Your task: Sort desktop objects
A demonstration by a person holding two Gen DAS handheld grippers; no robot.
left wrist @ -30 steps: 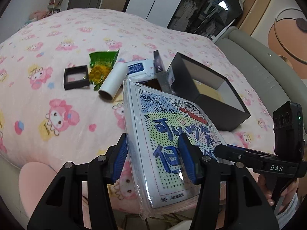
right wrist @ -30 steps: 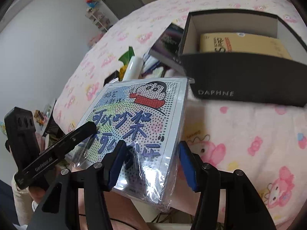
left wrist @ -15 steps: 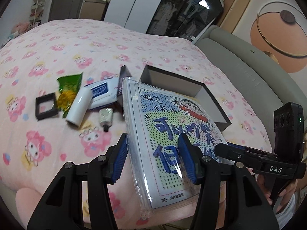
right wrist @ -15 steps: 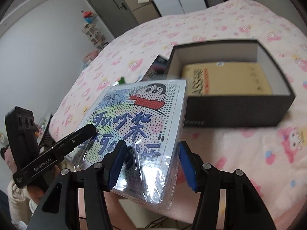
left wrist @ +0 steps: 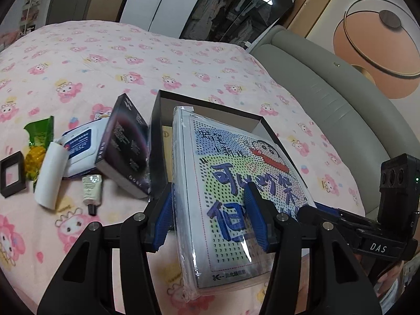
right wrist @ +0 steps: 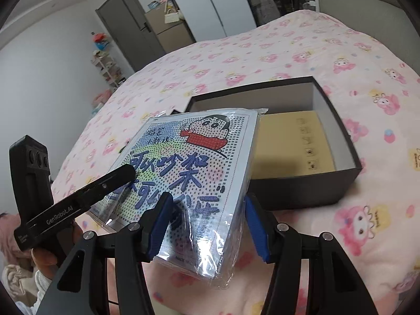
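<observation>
Two pairs of tongs share one load: the flat plastic-wrapped cartoon kit (left wrist: 236, 191) (right wrist: 191, 173) is held in the air above the near edge of the bed (left wrist: 110, 52) (right wrist: 302, 44). Its printed face is up, its long axis runs away from the holder, and its far end reaches over the near rim of the open black box (left wrist: 157, 136) (right wrist: 349, 152). The left tongs (left wrist: 210, 216) (right wrist: 123, 174) are closed on the kit's near left side, one blue pad on the face, the other against the packet's left edge. The right tongs (right wrist: 206, 223) (left wrist: 317, 210) clamp its near right corner. A tan carton (right wrist: 291, 144) lies flat inside the box. Left of the box, a dark purple box (left wrist: 126, 149) leans against its wall, resting on a wipes pack (left wrist: 81, 144). Nearby on the bed lie a small tube (left wrist: 92, 189), a white roll (left wrist: 50, 176), a green packet (left wrist: 39, 136) and a little black frame (left wrist: 11, 173).
</observation>
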